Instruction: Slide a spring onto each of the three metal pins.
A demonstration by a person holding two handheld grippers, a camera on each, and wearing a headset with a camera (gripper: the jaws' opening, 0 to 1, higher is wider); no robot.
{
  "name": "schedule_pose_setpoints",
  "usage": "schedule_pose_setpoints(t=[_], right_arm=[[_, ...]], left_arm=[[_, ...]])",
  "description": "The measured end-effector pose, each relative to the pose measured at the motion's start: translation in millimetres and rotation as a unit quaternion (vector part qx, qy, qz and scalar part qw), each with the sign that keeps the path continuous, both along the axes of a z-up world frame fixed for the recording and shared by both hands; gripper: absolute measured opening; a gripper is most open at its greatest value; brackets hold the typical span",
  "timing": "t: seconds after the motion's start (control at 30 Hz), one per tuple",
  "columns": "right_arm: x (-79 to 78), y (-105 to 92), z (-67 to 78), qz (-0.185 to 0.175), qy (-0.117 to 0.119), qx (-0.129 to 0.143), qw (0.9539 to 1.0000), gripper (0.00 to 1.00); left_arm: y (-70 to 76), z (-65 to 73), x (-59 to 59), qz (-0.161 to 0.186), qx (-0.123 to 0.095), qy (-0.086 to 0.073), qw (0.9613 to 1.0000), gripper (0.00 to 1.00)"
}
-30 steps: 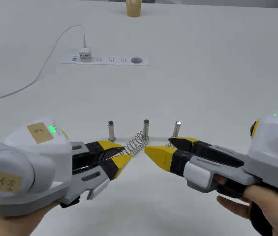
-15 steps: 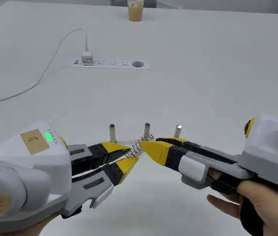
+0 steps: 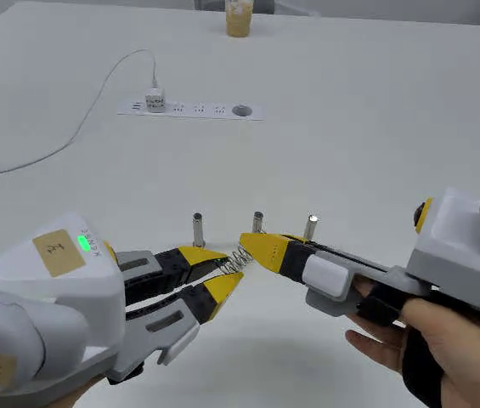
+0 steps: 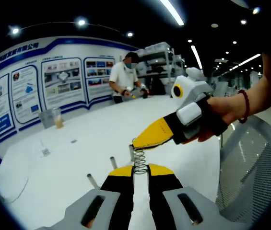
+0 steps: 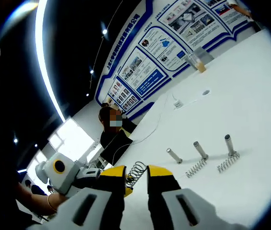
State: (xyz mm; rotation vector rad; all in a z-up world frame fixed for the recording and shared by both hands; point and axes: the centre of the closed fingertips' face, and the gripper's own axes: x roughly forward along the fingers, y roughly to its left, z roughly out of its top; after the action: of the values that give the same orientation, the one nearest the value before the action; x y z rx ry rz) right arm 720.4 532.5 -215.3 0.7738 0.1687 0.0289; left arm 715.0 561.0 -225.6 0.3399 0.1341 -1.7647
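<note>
spring (image 3: pixel 239 257): held off the tabletop (image 3: pixel 350 127) between both tips, near middle pin (image 3: pixel 258 223) | left gripper (image 3: pixel 232 267): nipped on one end | right gripper (image 3: pixel 247 244): pinching the other | handling: likely light and bendy; grip end coils gently

Looks like a company lab or demo hall. Told by blue-edged info boards (image 4: pixel 53 81) along the wall, strip lights (image 4: pixel 171 10) and spotlights on a dark ceiling, a long white table (image 3: pixel 375 127) carrying a power strip (image 3: pixel 193 109) and a cup (image 3: pixel 240 19), racks (image 4: pixel 161 57) of boxes at the back, a mesh chair (image 4: pixel 250 167), and another person (image 4: pixel 124 76) busy at the table's far end.
</note>
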Motion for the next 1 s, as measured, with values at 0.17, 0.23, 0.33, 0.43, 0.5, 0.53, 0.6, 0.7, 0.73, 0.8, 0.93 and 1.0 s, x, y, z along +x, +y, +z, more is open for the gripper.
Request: schedule_pose_setpoints(t=[0.17, 0.23, 0.33, 0.43, 0.5, 0.53, 0.6, 0.7, 0.73, 0.8, 0.93, 1.0], right_arm=[[1.5, -0.4, 0.6, -0.001, -0.005, 0.029, 0.9996, 0.13], [2.0, 0.8, 0.8, 0.003, -0.007, 0.041, 0.9991, 0.13], [2.7, 2.9, 2.0, 0.006, -0.009, 0.045, 0.9989, 0.13], [3.9, 4.7, 4.2, 0.007, -0.016, 0.054, 0.9984, 0.12], [4.7, 5.7, 5.8, 0.007, -0.02, 0.055, 0.9983, 0.12], [5.2, 6.4, 6.4, 0.008, -0.021, 0.055, 0.9982, 0.11], [6.2, 6.4, 7.4, 0.006, -0.023, 0.051, 0.9984, 0.11], [7.5, 6.6, 7.0, 0.006, -0.021, 0.045, 0.9988, 0.11], [7.8, 6.5, 7.2, 0.006, -0.021, 0.043, 0.9988, 0.11], [8.5, 5.7, 8.1, 0.004, -0.022, 0.04, 0.9989, 0.11], [10.6, 2.9, 8.2, 0.0, -0.02, 0.023, 0.9995, 0.11], [12.5, 0.3, 9.1, -0.004, -0.021, 0.002, 0.9998, 0.11]], left_arm=[[0.4, 1.5, 1.0, -0.001, 0.0, -0.007, 1.0, 0.1], [0.6, 1.5, 1.4, -0.001, 0.001, -0.009, 1.0, 0.1], [0.9, 0.7, 2.3, -0.002, 0.004, -0.012, 0.9999, 0.1], [0.3, 0.0, 3.9, -0.001, 0.008, -0.014, 0.9999, 0.1], [-0.2, -1.3, 5.6, 0.003, 0.014, -0.014, 0.9998, 0.1], [-0.6, -1.5, 6.1, 0.004, 0.015, -0.013, 0.9998, 0.11], [-1.1, -1.6, 6.6, 0.006, 0.016, -0.01, 0.9998, 0.11], [-1.5, -3.6, 7.7, 0.009, 0.021, -0.007, 0.9997, 0.11], [-1.4, -5.4, 8.8, 0.011, 0.025, -0.009, 0.9996, 0.12], [-0.6, -9.2, 9.4, 0.013, 0.033, -0.007, 0.9993, 0.15], [2.0, -16.0, 11.3, 0.019, 0.045, -0.005, 0.9988, 0.21], [4.0, -19.6, 13.1, 0.025, 0.051, -0.001, 0.9984, 0.25]])
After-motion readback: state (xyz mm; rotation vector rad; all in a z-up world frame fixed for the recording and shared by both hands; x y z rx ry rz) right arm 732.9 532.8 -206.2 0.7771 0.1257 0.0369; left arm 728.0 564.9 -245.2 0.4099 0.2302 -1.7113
